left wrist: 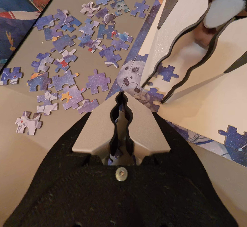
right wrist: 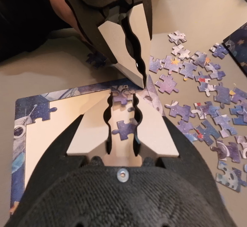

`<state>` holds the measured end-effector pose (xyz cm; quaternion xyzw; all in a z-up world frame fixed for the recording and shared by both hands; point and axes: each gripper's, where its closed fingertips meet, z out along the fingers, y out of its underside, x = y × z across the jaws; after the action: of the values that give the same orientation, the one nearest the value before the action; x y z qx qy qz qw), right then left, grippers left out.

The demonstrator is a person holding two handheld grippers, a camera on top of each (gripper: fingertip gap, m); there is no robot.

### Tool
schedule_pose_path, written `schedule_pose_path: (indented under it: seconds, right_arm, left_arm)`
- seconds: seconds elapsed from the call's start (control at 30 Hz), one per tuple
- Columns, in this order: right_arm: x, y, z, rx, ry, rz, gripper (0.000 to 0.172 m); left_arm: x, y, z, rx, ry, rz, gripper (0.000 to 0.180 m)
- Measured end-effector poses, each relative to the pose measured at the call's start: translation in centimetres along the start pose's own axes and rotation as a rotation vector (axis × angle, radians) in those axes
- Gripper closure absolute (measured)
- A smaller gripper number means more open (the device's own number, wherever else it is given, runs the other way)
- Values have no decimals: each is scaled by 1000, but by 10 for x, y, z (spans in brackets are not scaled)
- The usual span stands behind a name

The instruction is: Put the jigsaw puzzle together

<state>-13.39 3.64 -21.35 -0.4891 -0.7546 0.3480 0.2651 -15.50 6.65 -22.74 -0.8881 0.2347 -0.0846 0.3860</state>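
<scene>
A puzzle tray [right wrist: 64, 113] with a blue picture border and a cream floor lies on the table. My right gripper [right wrist: 122, 93] is open, and its fingertips stand down on the tray at either side of a purple piece [right wrist: 120, 97] that lies flat in the far corner. The left wrist view shows the same: the right gripper [left wrist: 152, 94] straddles that piece [left wrist: 153, 96]. Another blue piece [right wrist: 126, 130] lies loose on the tray floor between my right fingers. My left gripper [left wrist: 121, 93] is shut and holds nothing. Its tip [right wrist: 143, 85] rests on the tray's corner border.
Several loose purple and blue pieces [left wrist: 74, 54] lie scattered on the grey table beside the tray, and they also show in the right wrist view [right wrist: 207, 100]. A piece [right wrist: 38, 112] sits fitted in the tray's left corner. A box lid with a picture [left wrist: 16, 19] lies beyond the pile. Only a small space, under 4 cm, lies between the two pairs of fingers.
</scene>
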Motion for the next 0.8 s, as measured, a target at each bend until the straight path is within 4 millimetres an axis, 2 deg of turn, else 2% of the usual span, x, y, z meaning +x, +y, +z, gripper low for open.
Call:
schedule_pose_path:
  seconds: [0.2, 0.33, 0.43, 0.57, 0.8]
  right_arm:
    - [9, -15, -10, 87, 71, -47, 143]
    - [12, -17, -13, 95, 113, -113, 146]
    - [6, -12, -10, 71, 79, -128, 143]
    - [-4, 0, -5, 23, -23, -69, 128]
    - [-2, 8, 3, -40, 28, -173, 134]
  left_arm:
    - [0, 0, 0, 2, 3, -5, 180]
    - [0, 0, 0, -1, 4, -7, 180]
    - [-1, 0, 0, -2, 3, -9, 180]
    - [-1, 0, 0, -2, 2, -10, 180]
    - [-2, 0, 0, -3, -1, -8, 180]
